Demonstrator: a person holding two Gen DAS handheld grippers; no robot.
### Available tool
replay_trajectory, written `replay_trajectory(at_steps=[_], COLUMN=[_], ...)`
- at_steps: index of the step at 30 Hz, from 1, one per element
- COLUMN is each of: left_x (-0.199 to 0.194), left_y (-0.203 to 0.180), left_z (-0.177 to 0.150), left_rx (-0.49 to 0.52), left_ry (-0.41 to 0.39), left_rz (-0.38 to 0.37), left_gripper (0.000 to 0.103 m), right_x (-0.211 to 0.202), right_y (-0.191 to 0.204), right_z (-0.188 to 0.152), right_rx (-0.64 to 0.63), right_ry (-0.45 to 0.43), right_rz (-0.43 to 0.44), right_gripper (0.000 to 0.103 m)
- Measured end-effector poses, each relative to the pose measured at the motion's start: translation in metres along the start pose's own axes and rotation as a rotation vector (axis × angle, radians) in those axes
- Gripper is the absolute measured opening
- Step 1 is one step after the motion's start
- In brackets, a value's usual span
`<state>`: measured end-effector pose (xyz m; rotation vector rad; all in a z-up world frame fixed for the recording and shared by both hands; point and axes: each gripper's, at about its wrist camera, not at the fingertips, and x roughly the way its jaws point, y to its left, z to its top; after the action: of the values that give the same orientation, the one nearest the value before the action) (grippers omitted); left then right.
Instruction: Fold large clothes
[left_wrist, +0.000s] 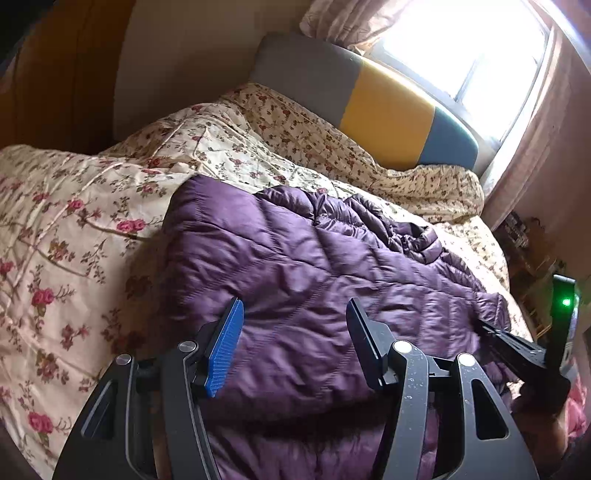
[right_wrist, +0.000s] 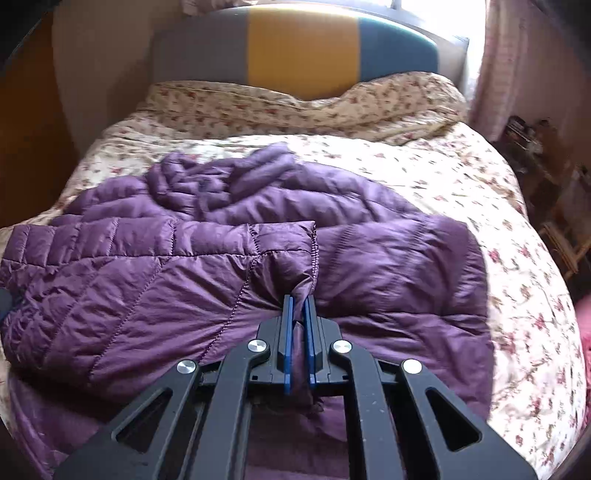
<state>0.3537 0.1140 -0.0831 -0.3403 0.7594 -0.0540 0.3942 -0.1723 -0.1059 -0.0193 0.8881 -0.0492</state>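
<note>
Right gripper (right_wrist: 298, 306) fingers pinched tight on a fold of the one purple puffer jacket (right_wrist: 155, 280), which lies spread across the bed (right_wrist: 517, 295) near its foot edge. Left gripper (left_wrist: 295, 314) hovers over the jacket, fingers about half apart, gripping nothing. Floral quilt, one tricolour headboard (right_wrist: 295, 44), bright window (left_wrist: 461, 48), pink curtains (left_wrist: 546, 129).

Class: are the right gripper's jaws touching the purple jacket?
Touching. The right wrist view shows the right gripper pinching a fold of the purple jacket.
</note>
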Motion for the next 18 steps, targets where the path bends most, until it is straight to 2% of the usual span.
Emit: replay_trajectory(at_steps=[7, 10, 12, 18], left_x=[0.027, 0.045, 0.051, 0.054], left_y=[-0.005, -0.006, -0.007, -0.011], left_z=[-0.001, -0.011, -0.017, -0.022], left_rx=[0.026, 0.055, 0.075, 0.102], left_ry=[0.058, 0.115, 0.125, 0.114], left_rz=[0.015, 0.029, 0.04, 0.068], left_gripper=[0.057, 0.057, 0.057, 0.057], right_x=[0.013, 0.023, 0.028, 0.029], right_y=[-0.028, -0.036, -0.041, -0.045], right_z=[-0.012, -0.021, -0.026, -0.032], right_rx=[0.024, 0.05, 0.067, 0.083], right_ry=[0.041, 0.067, 0.063, 0.041], right_rz=[-0.087, -0.088, -0.082, -0.067], right_gripper=[0.005, 0.004, 0.0, 0.0])
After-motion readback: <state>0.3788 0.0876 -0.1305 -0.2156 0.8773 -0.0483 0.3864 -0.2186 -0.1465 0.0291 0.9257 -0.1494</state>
